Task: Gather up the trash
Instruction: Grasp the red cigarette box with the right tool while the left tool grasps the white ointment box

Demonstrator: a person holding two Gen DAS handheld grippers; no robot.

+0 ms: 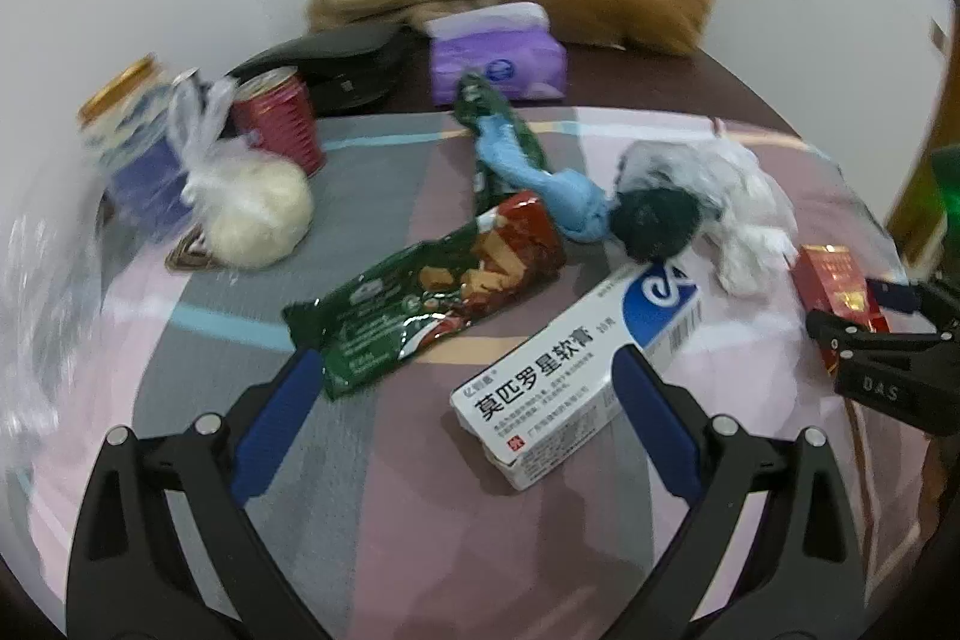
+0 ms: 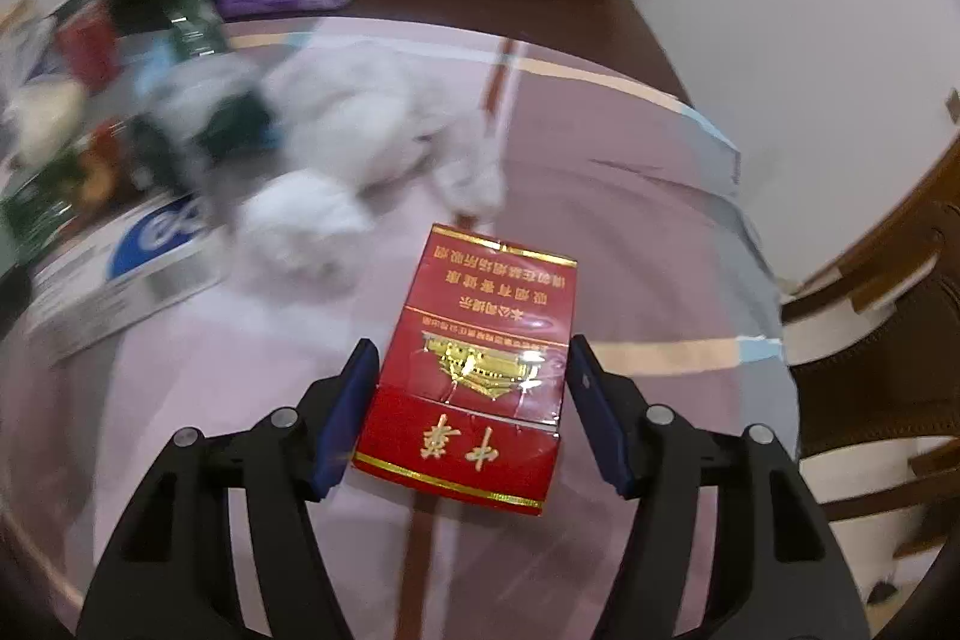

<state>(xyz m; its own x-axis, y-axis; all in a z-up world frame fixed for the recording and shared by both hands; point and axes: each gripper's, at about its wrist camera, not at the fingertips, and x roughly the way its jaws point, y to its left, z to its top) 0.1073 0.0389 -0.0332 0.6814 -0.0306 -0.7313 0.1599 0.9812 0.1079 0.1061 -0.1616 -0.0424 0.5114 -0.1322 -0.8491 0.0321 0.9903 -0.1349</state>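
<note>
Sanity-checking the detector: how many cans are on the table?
2. A blue-and-white can with a gold rim stands at the table's far left; a red can stands just right of it, behind the knotted plastic bag. More may hide behind the clutter.

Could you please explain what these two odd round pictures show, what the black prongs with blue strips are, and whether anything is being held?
There is no robot here: a person holds a two-finger tool in each hand, and a wide-angle camera on each tool looks forward along its fingers. That is why both pictures look round and bent.

One picture is from the left gripper. Its blue-padded fingers are spread above a white medicine box and a green snack wrapper. Crumpled white paper, two cans, a purple tissue pack and a bagged white lump also lie on the striped cloth.

The other picture is from the right gripper. A red cigarette pack lies between its fingers, but small gaps show on both sides, so nothing is gripped yet.
</note>
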